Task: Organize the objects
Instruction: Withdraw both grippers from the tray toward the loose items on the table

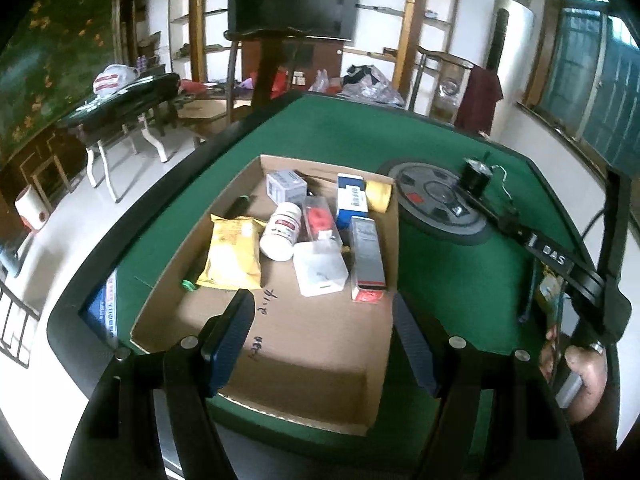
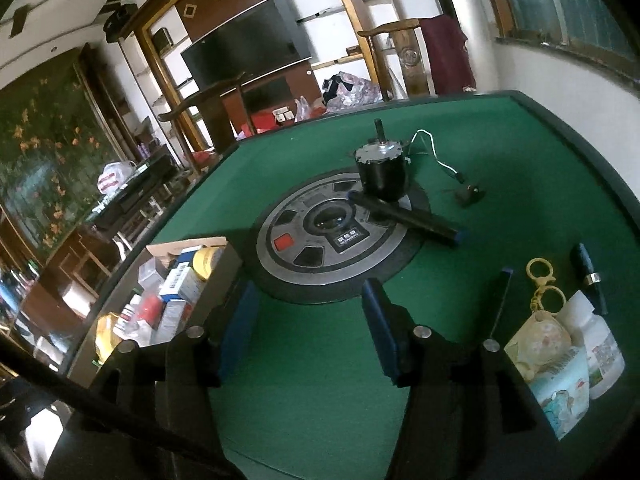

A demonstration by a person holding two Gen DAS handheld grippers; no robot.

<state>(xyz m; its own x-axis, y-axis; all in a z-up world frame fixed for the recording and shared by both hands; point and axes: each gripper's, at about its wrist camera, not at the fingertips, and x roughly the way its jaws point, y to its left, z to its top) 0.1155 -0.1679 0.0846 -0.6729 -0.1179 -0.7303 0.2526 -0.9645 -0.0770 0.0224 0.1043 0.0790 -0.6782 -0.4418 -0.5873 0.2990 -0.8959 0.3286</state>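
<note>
A cardboard box [image 1: 304, 360] sits on the green table and holds several items: a yellow packet [image 1: 234, 252], a white pill bottle [image 1: 282, 230], a clear case with a red part [image 1: 318, 216], a white flat box [image 1: 320, 274], a grey-red carton [image 1: 368, 258], a blue-white carton [image 1: 352, 200] and yellow tape [image 1: 380, 196]. My left gripper [image 1: 324, 328] is open and empty above the box's near part. My right gripper [image 2: 308, 316] is open and empty over bare felt. The box also shows in the right wrist view [image 2: 224, 264], at the left.
A round control panel [image 2: 340, 236] sits mid-table with a black motor [image 2: 382, 172] and a black bar [image 2: 408, 216] on it. Right of my right gripper lie a yellow key ring [image 2: 540, 280], a black tube [image 2: 590, 276], a white bottle [image 2: 600, 344] and a tissue pack [image 2: 560, 380].
</note>
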